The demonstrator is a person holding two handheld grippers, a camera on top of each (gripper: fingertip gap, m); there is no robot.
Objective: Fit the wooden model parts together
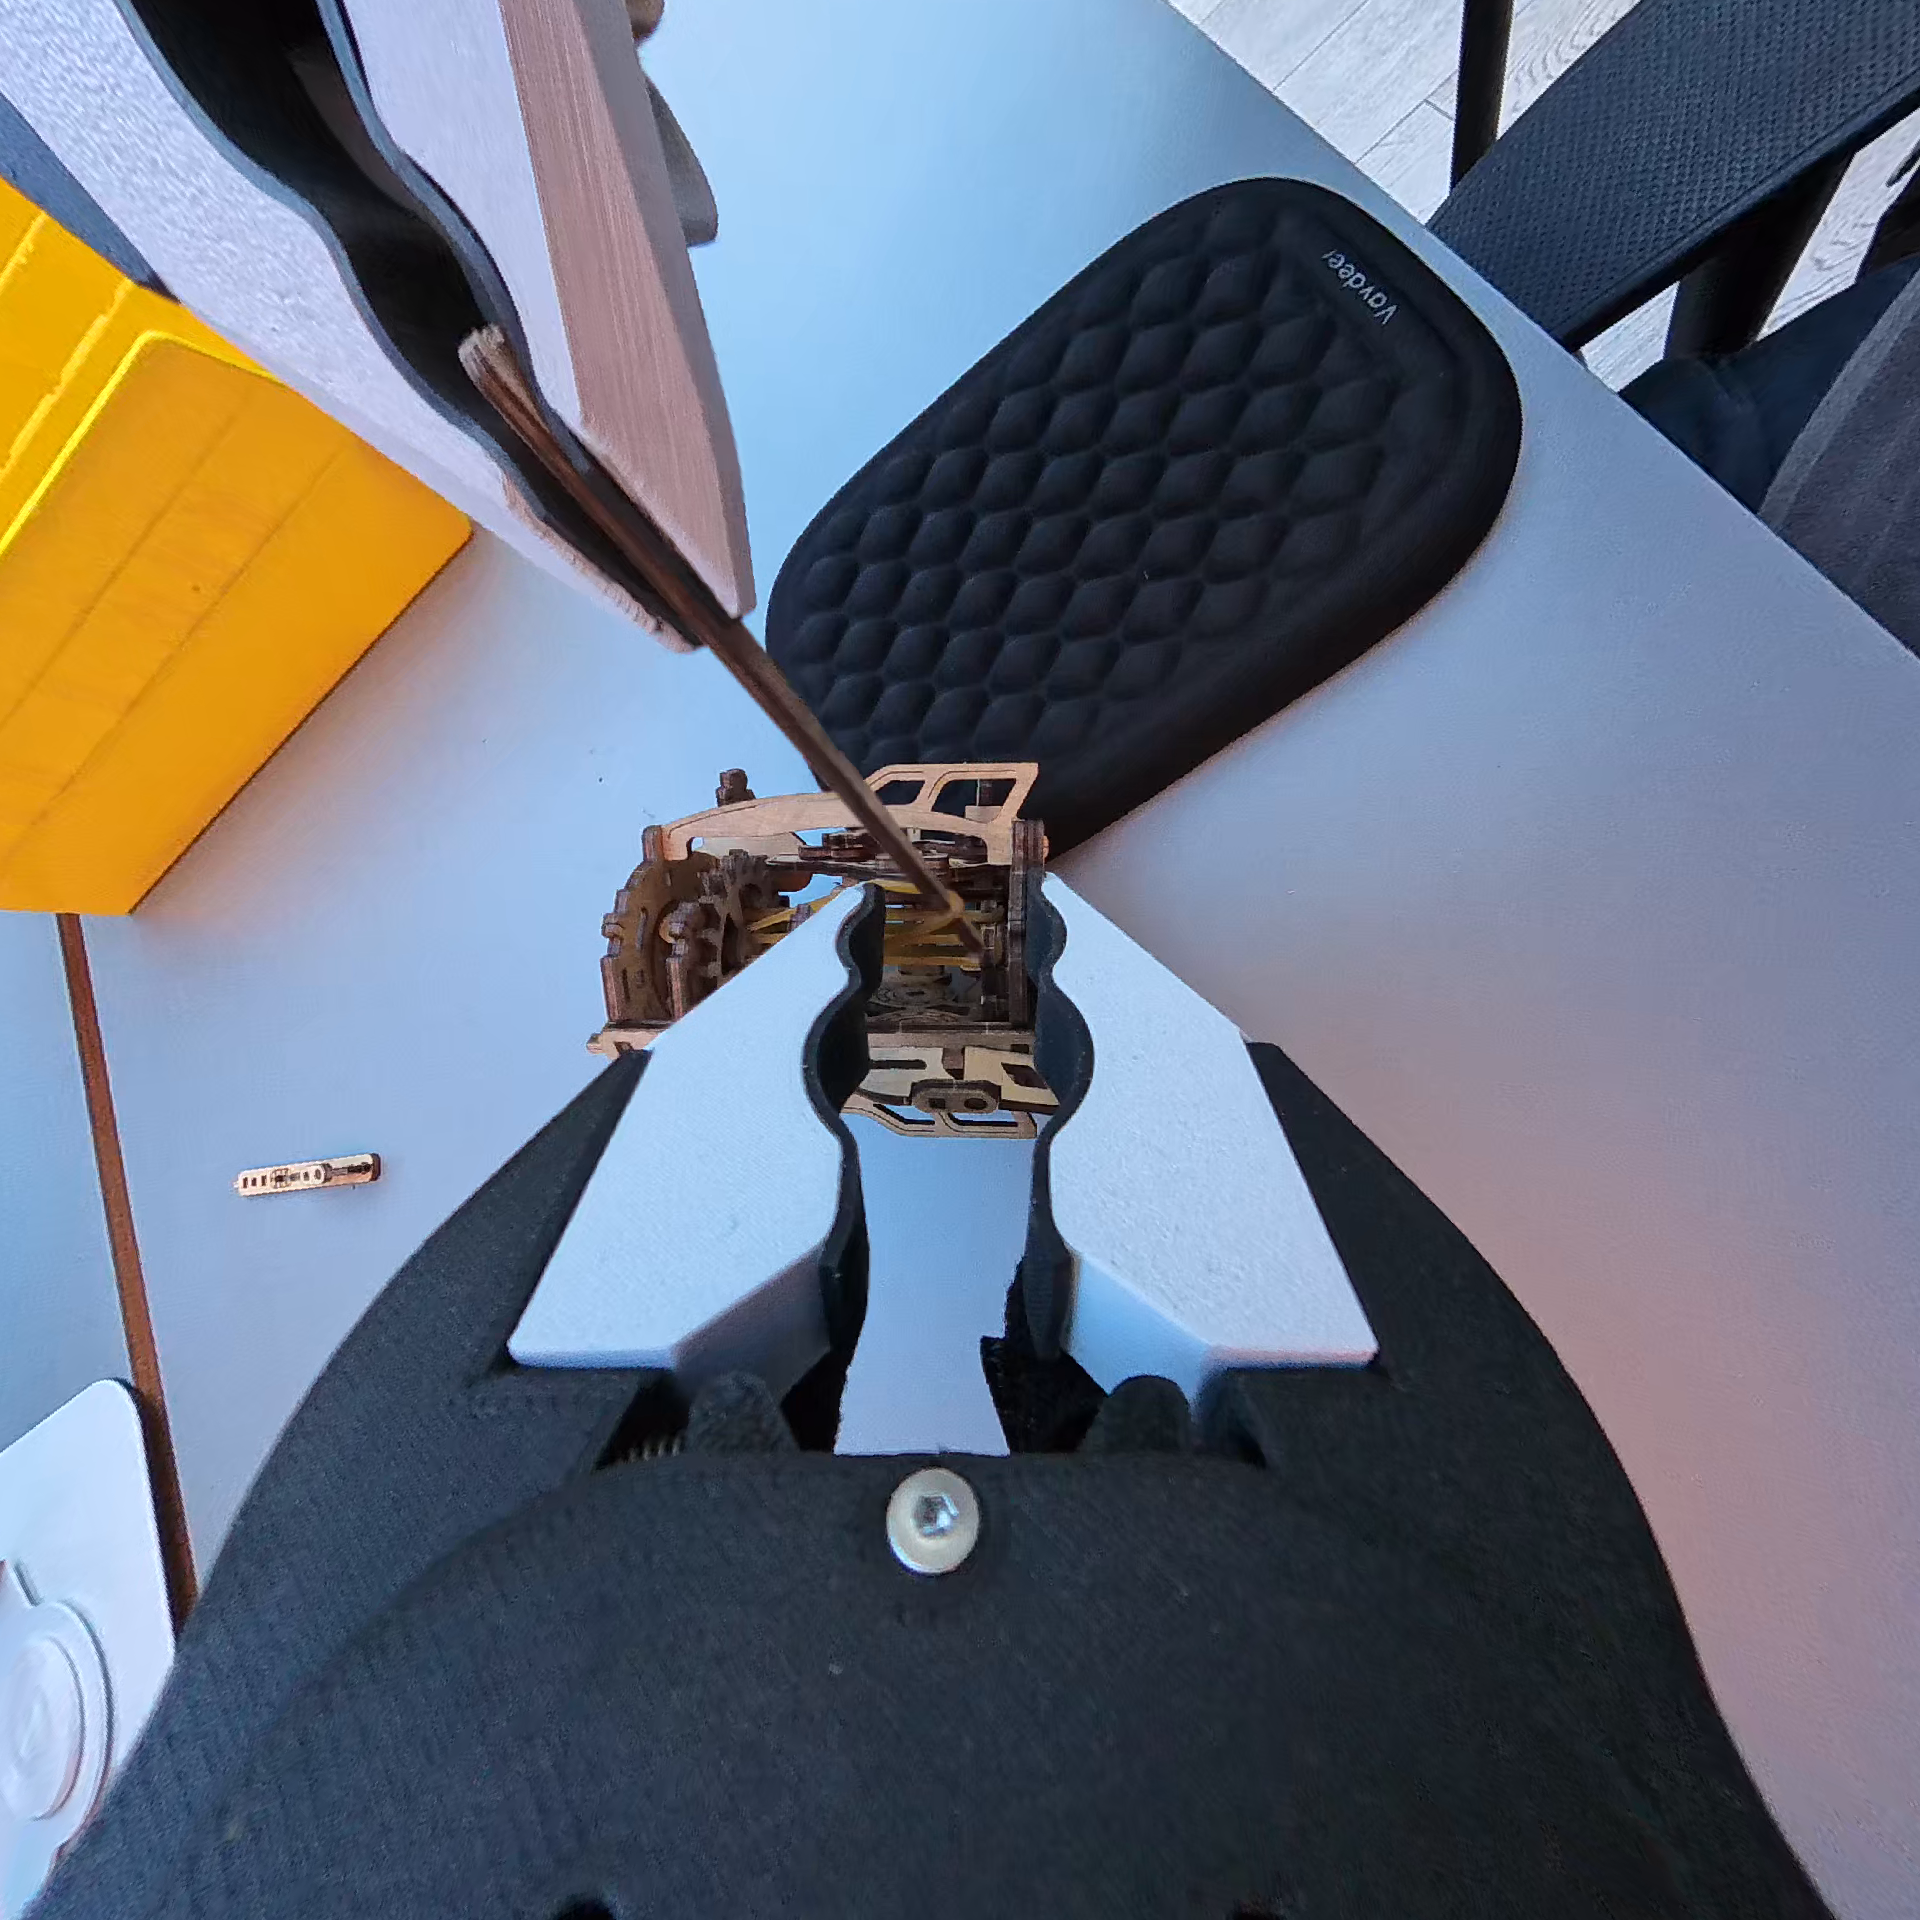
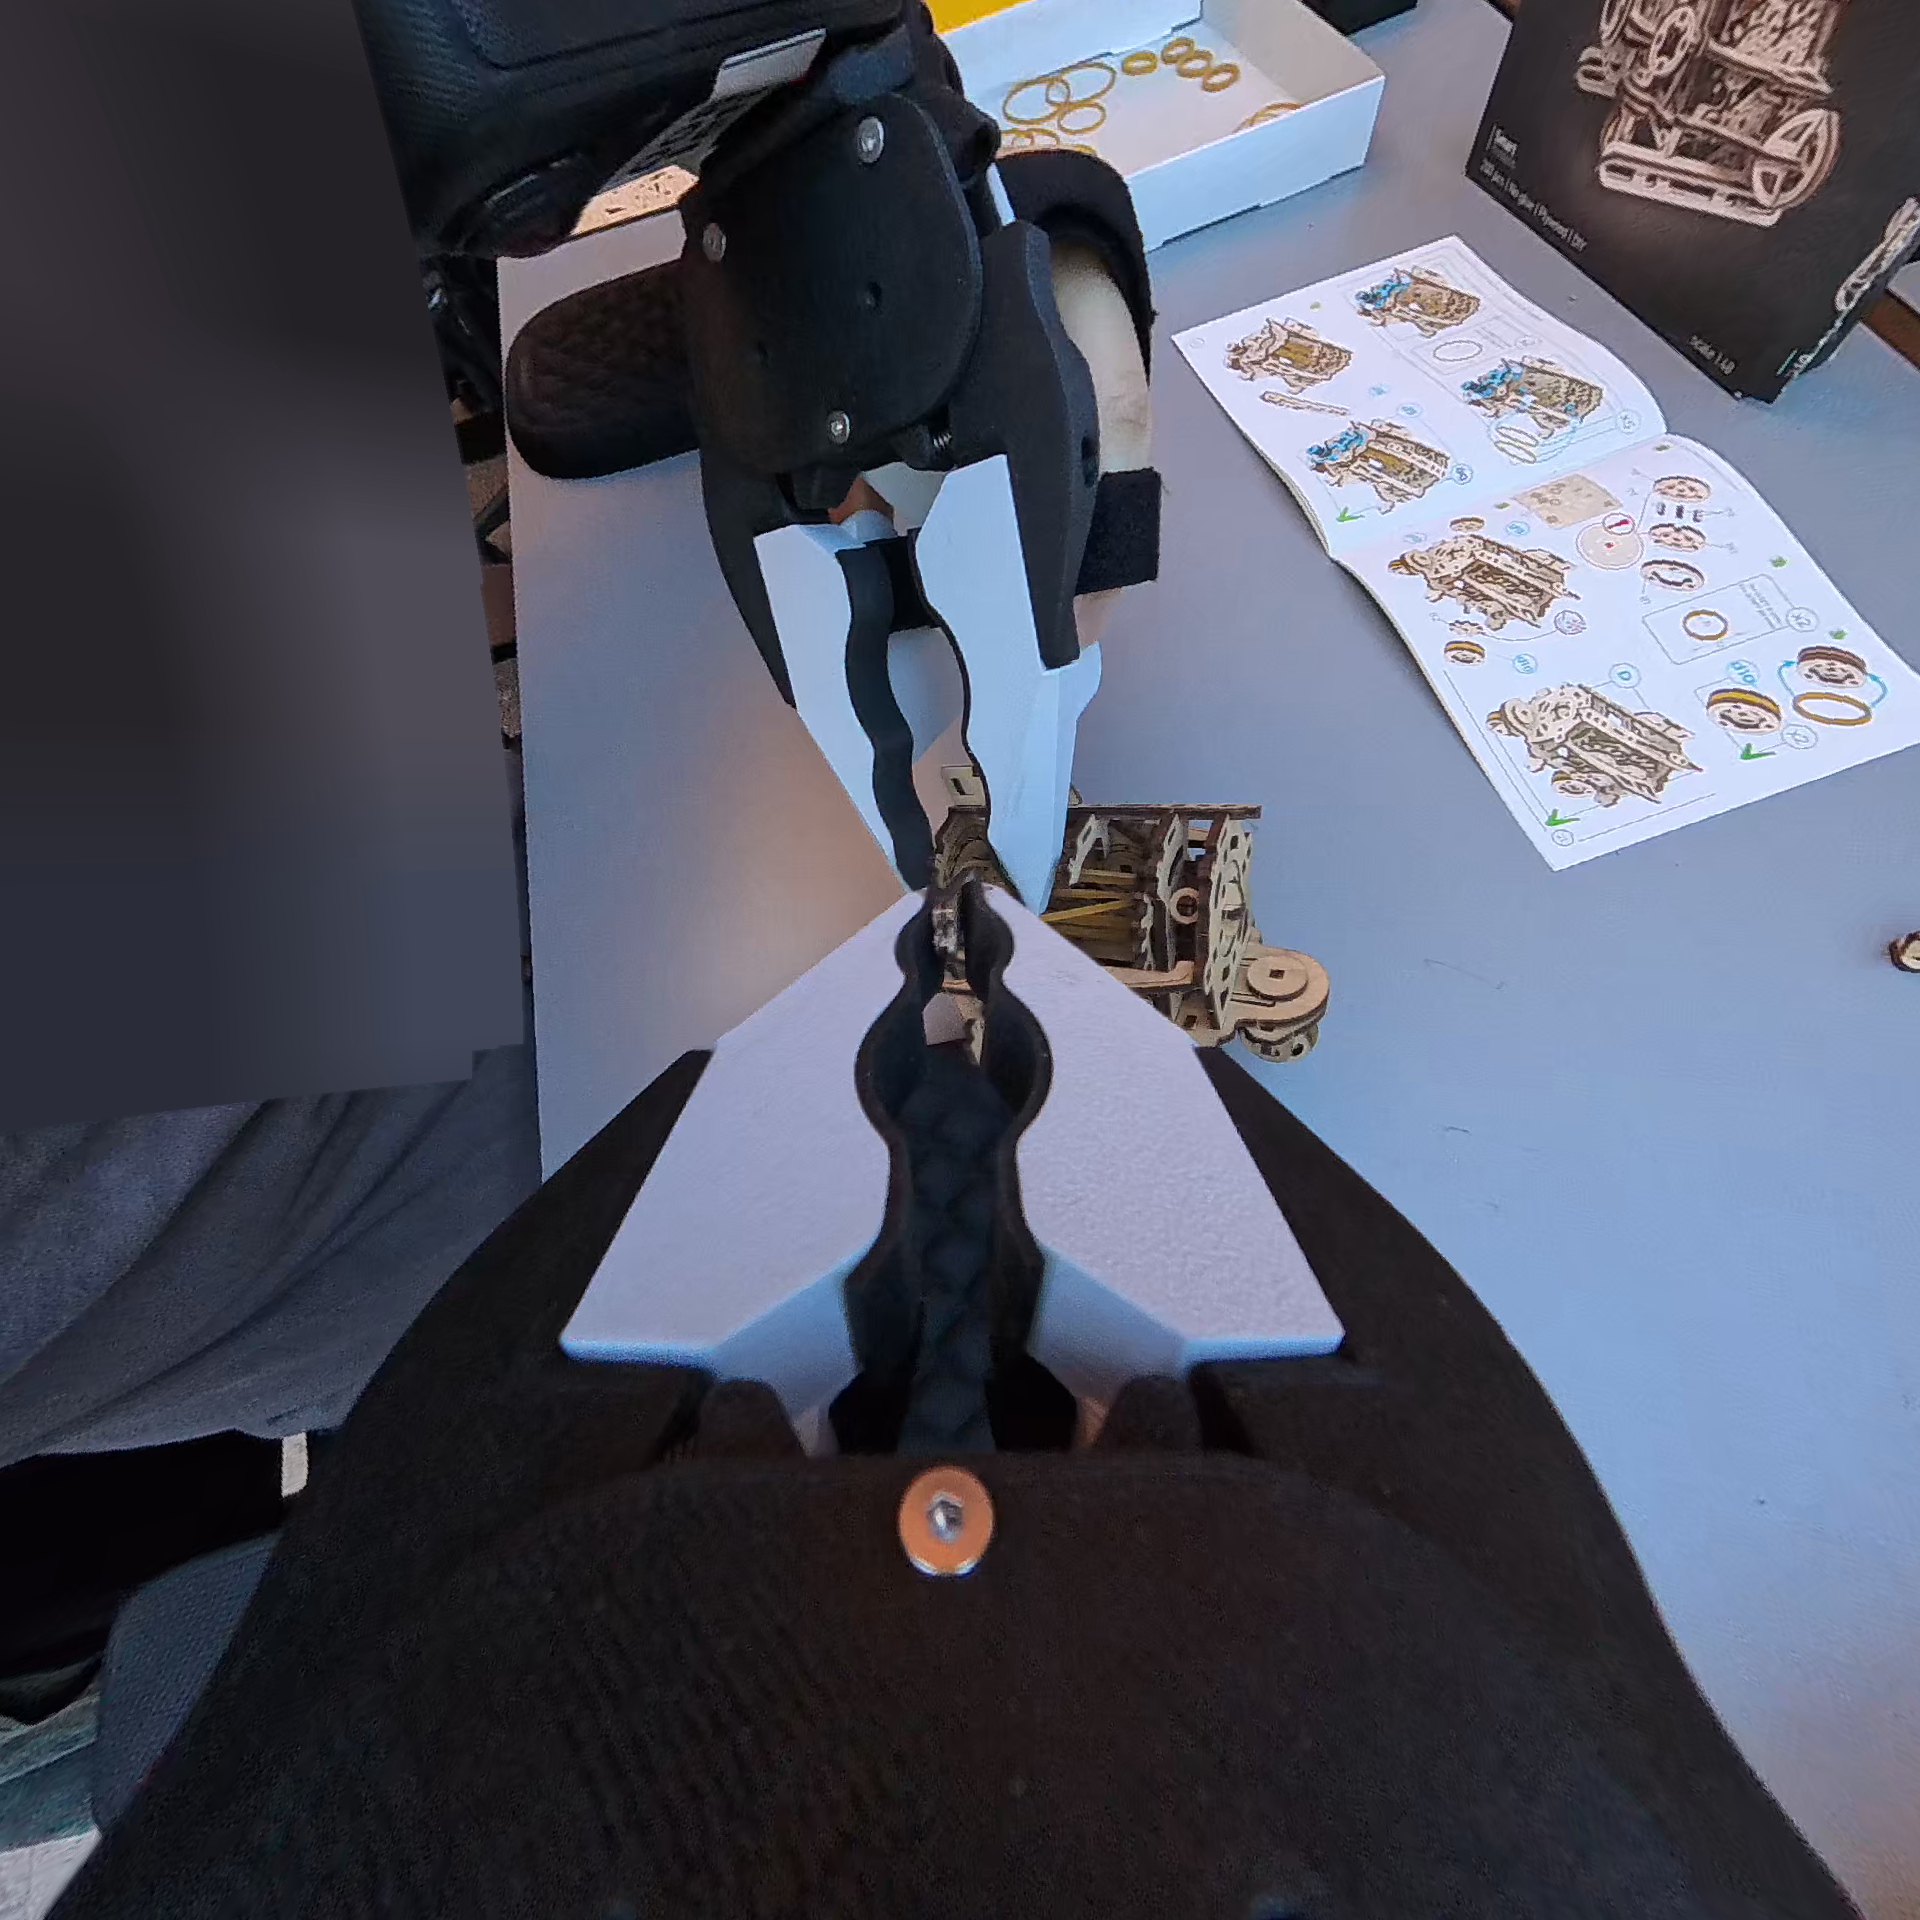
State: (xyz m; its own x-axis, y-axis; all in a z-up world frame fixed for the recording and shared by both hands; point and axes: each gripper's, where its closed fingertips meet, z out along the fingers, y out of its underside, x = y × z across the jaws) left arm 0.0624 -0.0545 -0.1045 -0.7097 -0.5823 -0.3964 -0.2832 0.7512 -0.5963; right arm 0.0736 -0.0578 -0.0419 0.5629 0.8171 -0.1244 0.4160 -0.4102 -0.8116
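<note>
A wooden model [image 1: 707, 914] with gears and yellow rubber bands stands on the grey table; it also shows in the right wrist view [image 2: 1174, 894]. My left gripper [image 1: 945, 904] comes down on one end of the model, its fingers closed around that part of the frame; the right wrist view shows it from the front [image 2: 977, 878]. My right gripper [image 2: 958, 904] is shut on a thin wooden strip [image 1: 810, 748]. The strip slants down from the right gripper [image 1: 707, 623] and its tip sits inside the top of the model, between the left fingers.
A yellow box [image 1: 187, 623] lies left, a black quilted pad [image 1: 1143, 520] behind the model, a small loose wooden piece [image 1: 307, 1174] near left. An open instruction booklet [image 2: 1558, 582], a white tray of rubber bands [image 2: 1195, 104] and a black kit box [image 2: 1714, 177] lie right. My hands' fingertips stand some 6 cm from each other. The small loose wooden piece [image 1: 307, 1174] is about equally far from each gripper, around 30 cm.
</note>
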